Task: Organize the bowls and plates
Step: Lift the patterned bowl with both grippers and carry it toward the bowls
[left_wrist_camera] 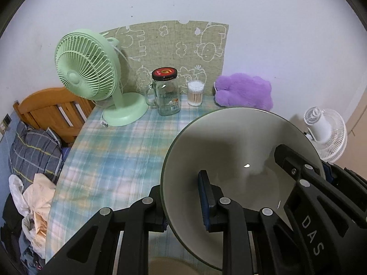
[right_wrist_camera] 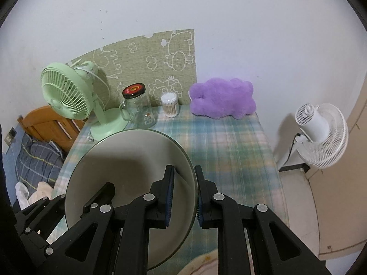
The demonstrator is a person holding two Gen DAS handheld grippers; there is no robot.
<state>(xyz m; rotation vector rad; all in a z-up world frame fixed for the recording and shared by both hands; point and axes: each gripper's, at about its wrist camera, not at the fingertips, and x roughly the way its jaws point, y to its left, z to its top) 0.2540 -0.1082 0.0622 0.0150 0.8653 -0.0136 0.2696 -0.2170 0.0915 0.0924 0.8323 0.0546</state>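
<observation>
Plate (left_wrist_camera: 229, 151) is up off the table, tilted, and you've got it pinched from both sides. Pale inside, thin dark rim. Your left gripper (left_wrist_camera: 183, 202) clamps the plate's left edge: one finger sits inside the dish, the other behind the rim, jaws narrow with only the rim between them. Your right gripper (right_wrist_camera: 184, 197) does the same on the right edge, blue pads tight on the rim. In the left wrist view you can see the right gripper's fingers across the plate, and in the right wrist view the left gripper's, low at the left.

Under the plate: table with a blue-green plaid cloth (right_wrist_camera: 229, 151). Along the back wall, well apart from the plate, left to right: mint green desk fan (left_wrist_camera: 91, 68), glass jar mug (left_wrist_camera: 166, 94) with a black and red lid, clear tub of cotton swabs (left_wrist_camera: 195, 92), purple plush (right_wrist_camera: 223, 99). Green mat with cartoon outlines (left_wrist_camera: 174, 45) stands against the wall behind them.

Off the table's right side a white fan (right_wrist_camera: 321, 135). Off the left side a wooden bed frame (left_wrist_camera: 52, 110) and a plaid pillow (left_wrist_camera: 34, 149), with loose clothes piled below it.
</observation>
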